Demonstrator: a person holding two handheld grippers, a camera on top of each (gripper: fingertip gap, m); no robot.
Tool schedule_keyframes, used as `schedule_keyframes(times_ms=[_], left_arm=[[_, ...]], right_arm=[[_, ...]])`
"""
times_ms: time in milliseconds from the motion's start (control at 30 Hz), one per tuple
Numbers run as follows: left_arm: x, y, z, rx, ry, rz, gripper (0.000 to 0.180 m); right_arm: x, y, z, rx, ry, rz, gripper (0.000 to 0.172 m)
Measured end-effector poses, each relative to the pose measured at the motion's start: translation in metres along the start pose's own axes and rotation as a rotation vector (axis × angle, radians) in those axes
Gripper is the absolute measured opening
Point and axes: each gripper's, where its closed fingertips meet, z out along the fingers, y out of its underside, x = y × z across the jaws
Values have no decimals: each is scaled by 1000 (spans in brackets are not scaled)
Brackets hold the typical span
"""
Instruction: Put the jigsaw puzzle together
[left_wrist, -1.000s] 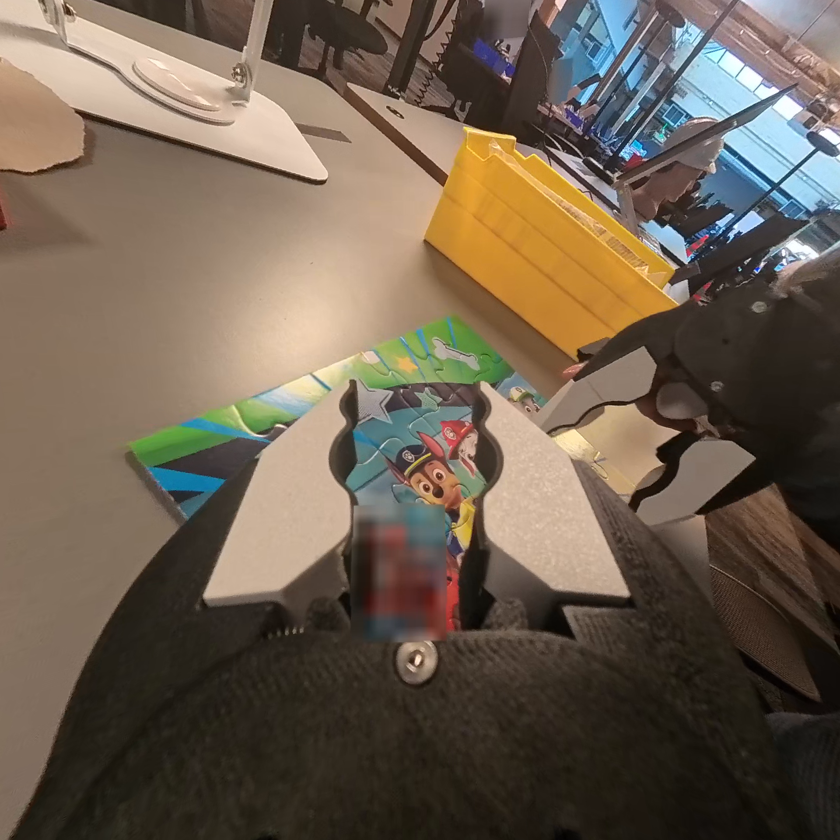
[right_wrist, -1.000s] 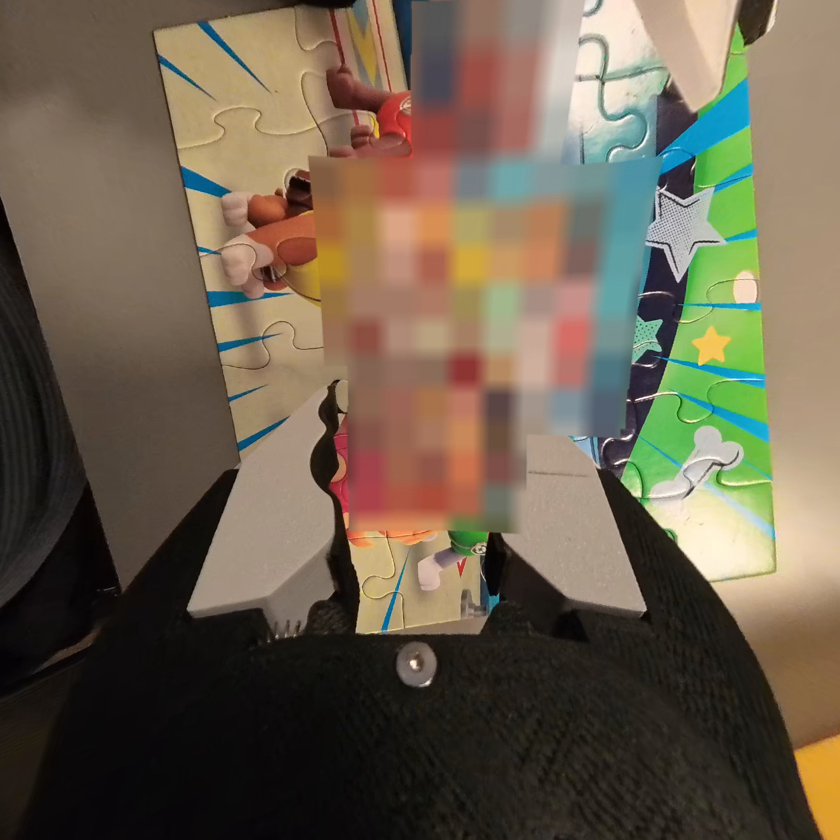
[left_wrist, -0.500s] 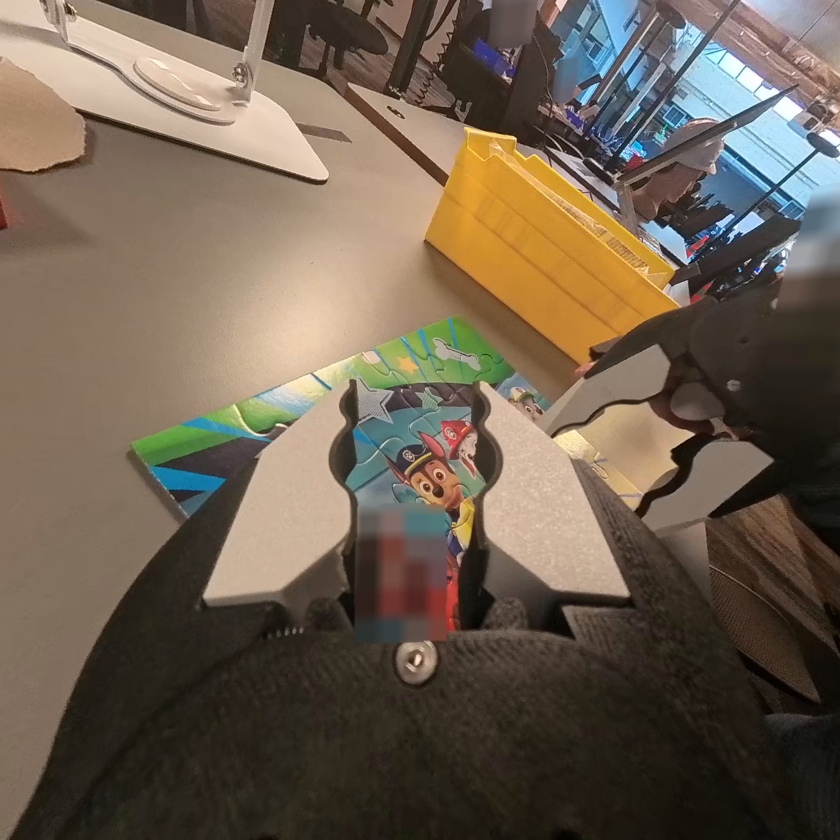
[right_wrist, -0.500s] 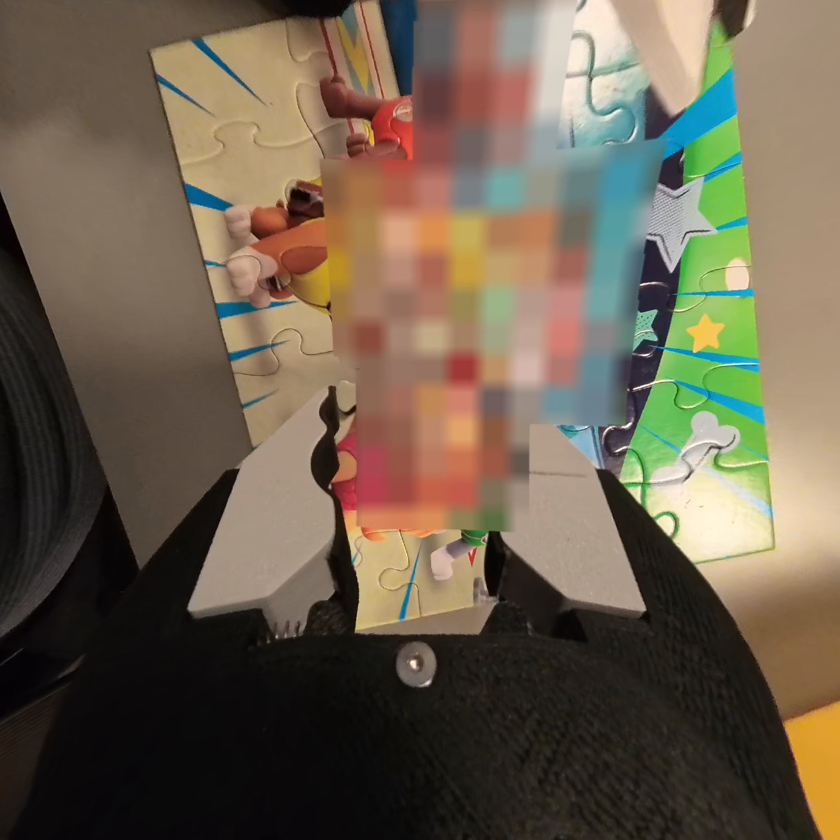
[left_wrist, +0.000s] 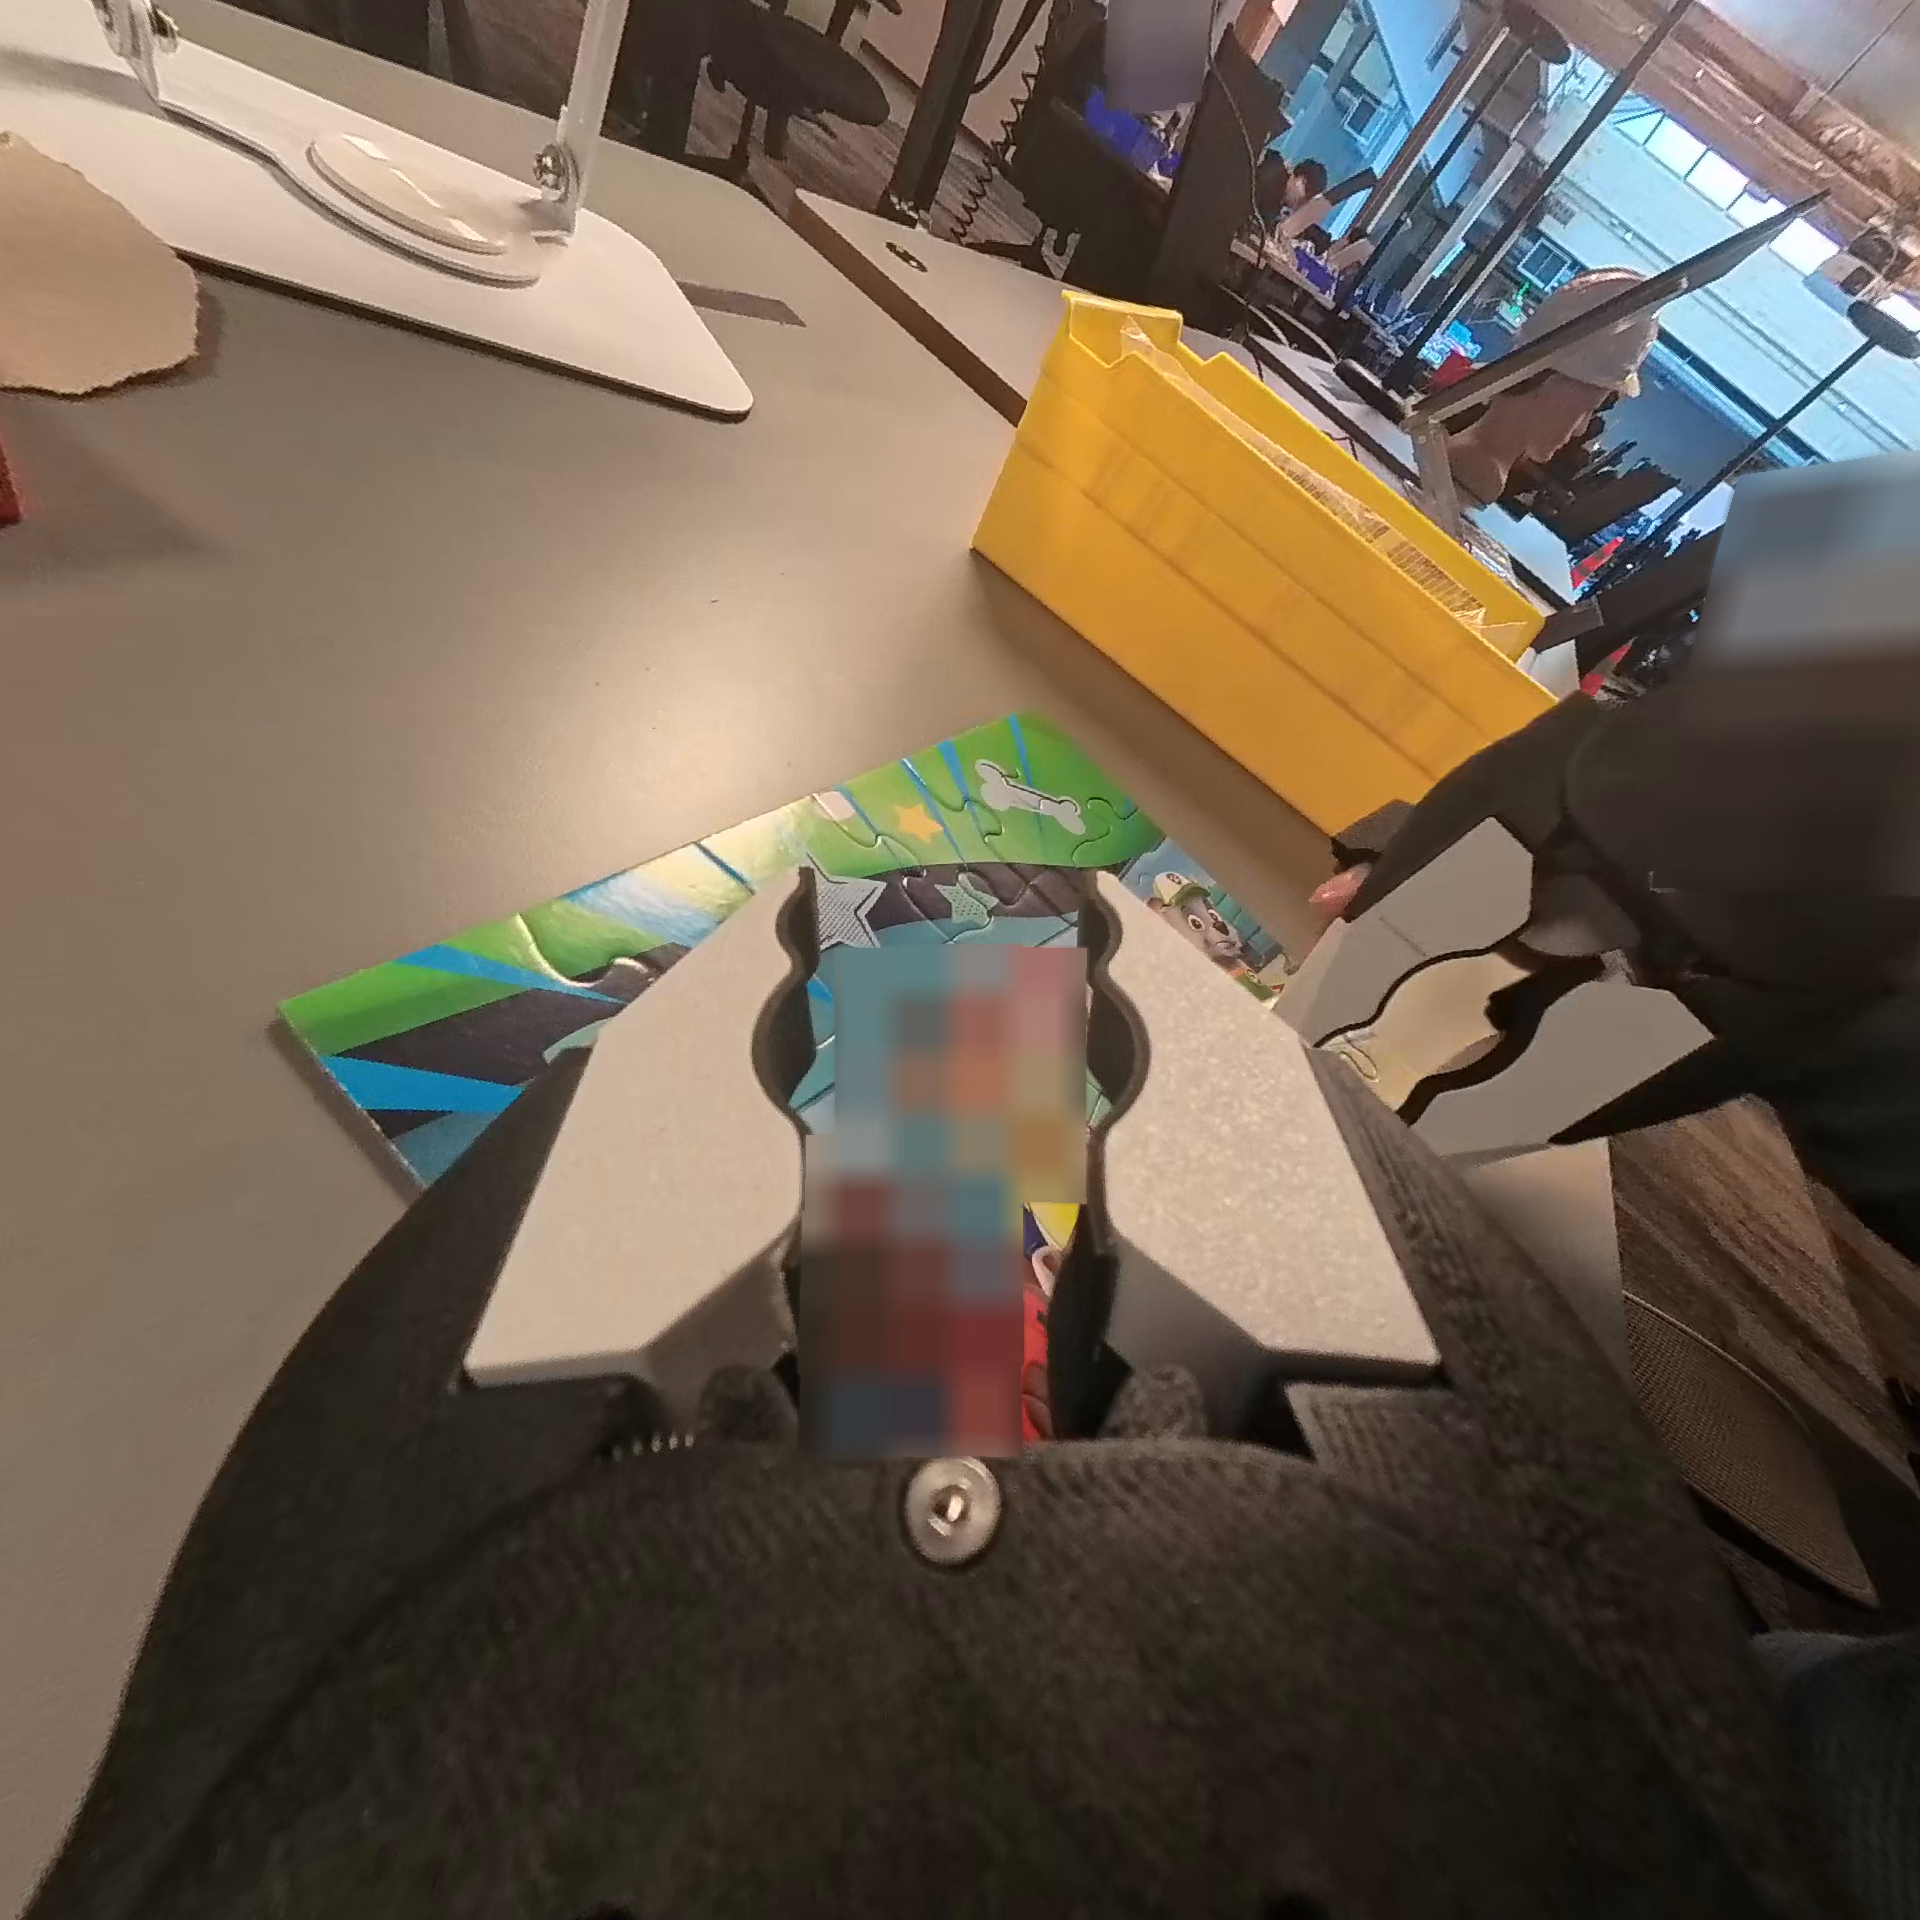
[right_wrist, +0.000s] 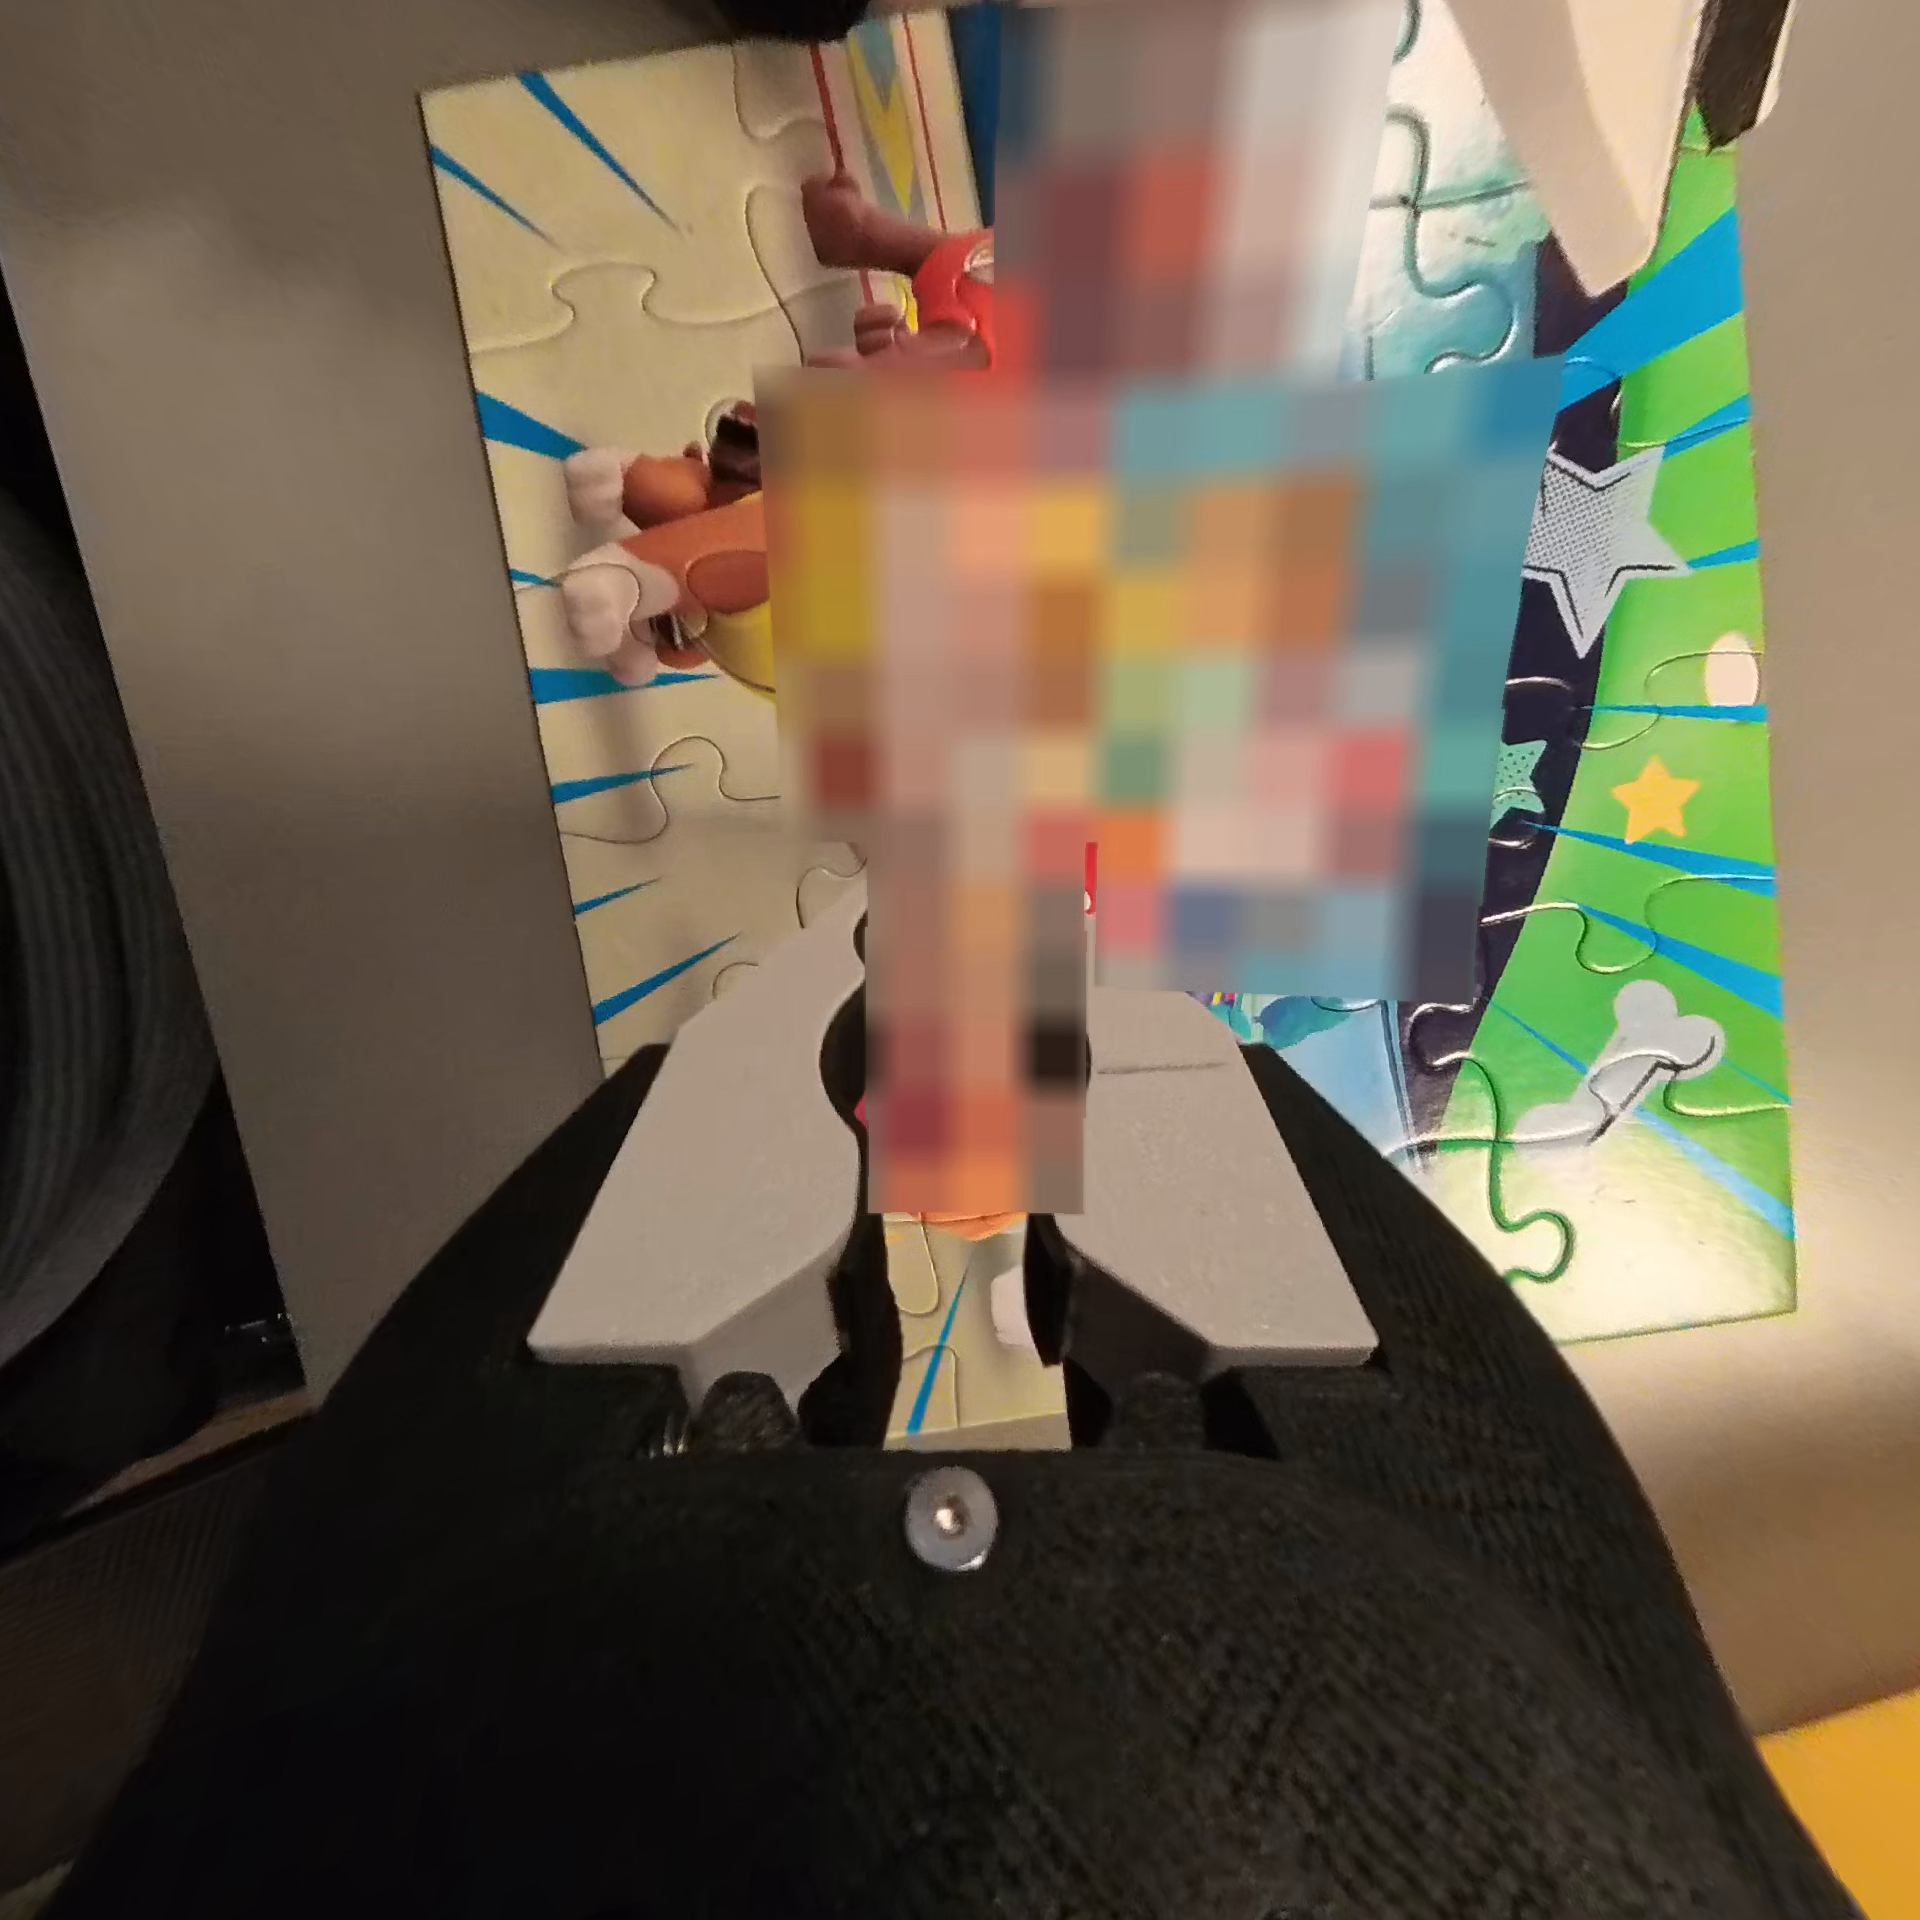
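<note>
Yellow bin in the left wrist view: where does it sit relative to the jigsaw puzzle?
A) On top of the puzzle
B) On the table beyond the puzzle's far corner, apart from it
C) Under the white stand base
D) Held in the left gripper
B: the yellow bin stands on the grey table past the far corner of the puzzle, with bare tabletop between them.

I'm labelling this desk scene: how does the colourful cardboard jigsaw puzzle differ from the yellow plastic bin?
The colourful cardboard jigsaw puzzle lies flat and thin; the yellow plastic bin stands tall with walls. The puzzle is many-coloured, the bin plain yellow. Both rest on the grey table.
</note>
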Motion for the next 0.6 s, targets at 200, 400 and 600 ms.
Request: schedule_keyframes(times_ms=[200, 400, 600], left_arm=[[0, 0, 0, 1, 0, 3, 49], [0, 0, 0, 2, 0, 1, 49], [0, 0, 0, 4, -2, 5, 49]], right_arm=[[2, -2, -1, -22, 11, -31, 18], [6, -9, 5, 12, 35, -3, 4], [24, -12, 3, 89, 93, 62, 0]])
